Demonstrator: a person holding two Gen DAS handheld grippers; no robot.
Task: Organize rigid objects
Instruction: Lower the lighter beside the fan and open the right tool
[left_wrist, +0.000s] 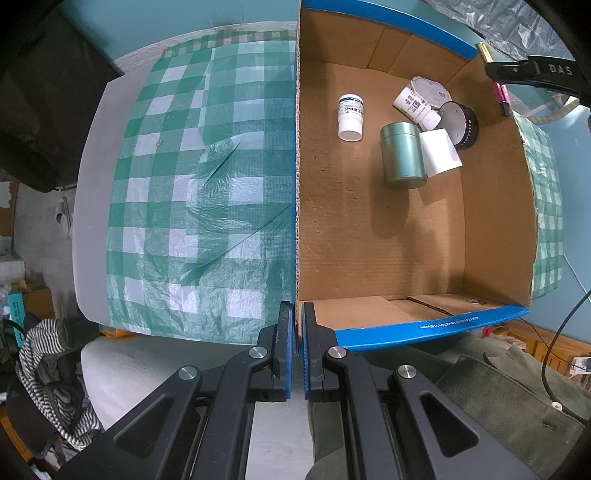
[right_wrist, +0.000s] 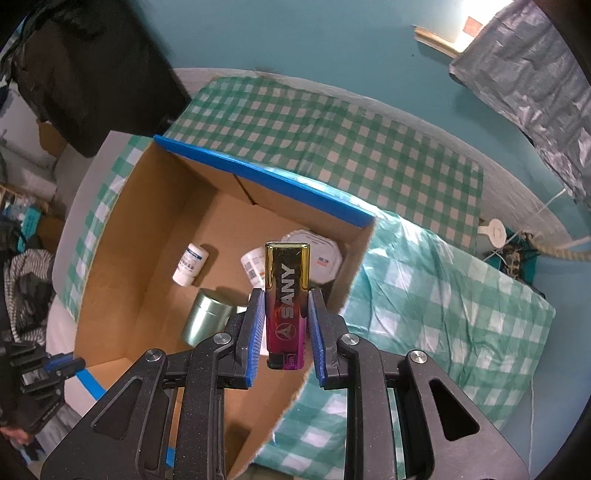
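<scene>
The right tool (right_wrist: 285, 308) clamps a gold-and-pink lighter (right_wrist: 287, 291) between its blue pads, the gold end pointing away from the tool, over the near right wall of the open box (right_wrist: 155, 236). The left tool (left_wrist: 296, 314) is pinched on the box's near-left corner. Inside the box lie two white bottles (left_wrist: 349, 116), a green tin (left_wrist: 402, 155) and a white block (left_wrist: 441, 153).

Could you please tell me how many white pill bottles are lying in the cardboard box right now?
2: one bottle lies alone near the box's far left; the other bottle leans among the far-right cluster, behind the green tin. More could be hidden underneath.
</scene>
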